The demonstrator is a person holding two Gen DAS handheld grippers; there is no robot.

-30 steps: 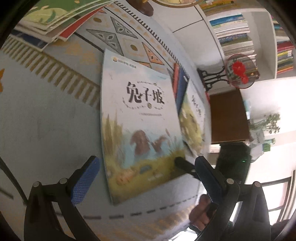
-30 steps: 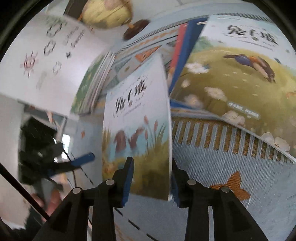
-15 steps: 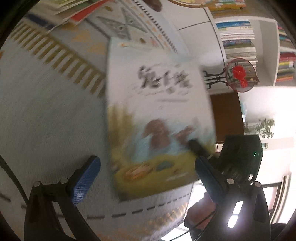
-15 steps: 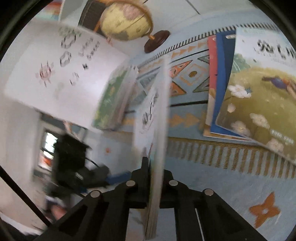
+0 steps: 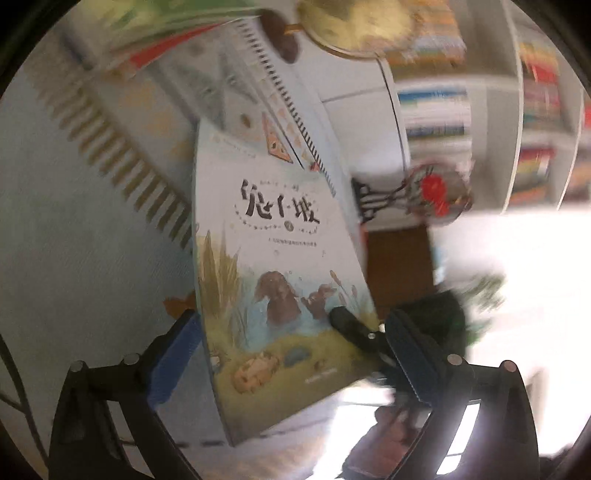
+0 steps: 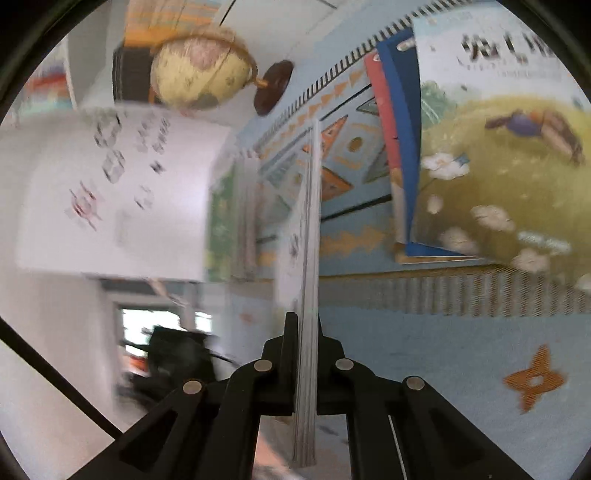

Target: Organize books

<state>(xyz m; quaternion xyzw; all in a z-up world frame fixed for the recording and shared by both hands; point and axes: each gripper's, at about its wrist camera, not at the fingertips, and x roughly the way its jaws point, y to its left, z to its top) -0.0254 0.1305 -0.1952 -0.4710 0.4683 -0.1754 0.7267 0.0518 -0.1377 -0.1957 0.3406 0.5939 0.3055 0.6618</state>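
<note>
the right gripper point(image 6: 303, 325), angled downward, pinches a thin picture book with a pale cover, black title characters and a brown animal in reeds point(image 5: 273, 295), its black fingers point(image 6: 290, 343) pressed together on the book's lower edge so the pages stand edge-on to that camera. in the left wrist view the same book hangs tilted above a light blue patterned rug with orange motifs point(image 5: 74, 229), clear of the rug's surface, its lower right corner in the right gripper's black tip. the left gripper point(image 5: 291, 354) sits spread wide, its jaws having just eased slightly inward, one blue-padded finger point(image 5: 173, 354) beside the book's left edge and the other past its right edge; whether either pad touches the cover cannot be told through the blur.

open rug lies to the left of the book and below it. one overlapping pile of books with a meadow-cover book on top point(image 6: 480, 166) lies on the rug to the right, at least three visible; one more stack point(image 5: 147, 33) lies at the rug's far end. one yellowish globe on a dark round base point(image 6: 199, 70) stands beyond the fringe, and shelves packed with books point(image 5: 436, 107) fill the back wall.
</note>
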